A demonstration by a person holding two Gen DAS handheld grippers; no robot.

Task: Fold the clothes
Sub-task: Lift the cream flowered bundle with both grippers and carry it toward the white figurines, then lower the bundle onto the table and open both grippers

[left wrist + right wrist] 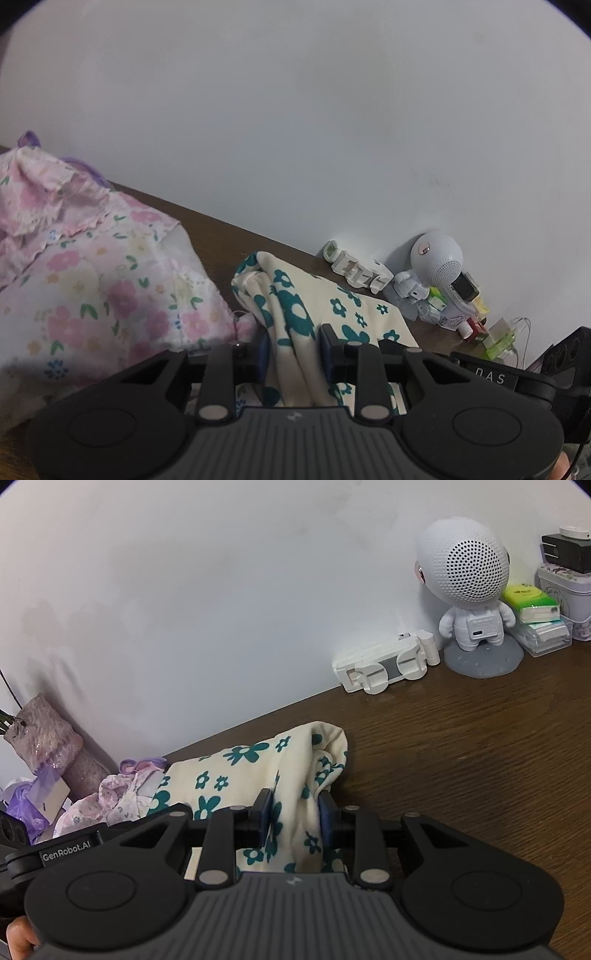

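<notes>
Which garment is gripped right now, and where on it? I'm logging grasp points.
Both the left gripper and right gripper are shut on bunched folds of the cream cloth with teal flowers.

Soft matt floral cloth (236, 771) lies on grainy brown wood table (461, 746) beside matt plastic figurine (476, 602).

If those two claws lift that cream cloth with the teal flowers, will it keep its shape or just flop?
The cream cloth will probably flop: it bunches into soft folds between the left gripper and the right gripper. It looks thin, so likely light. Its loose end would probably sag toward the table.
</notes>
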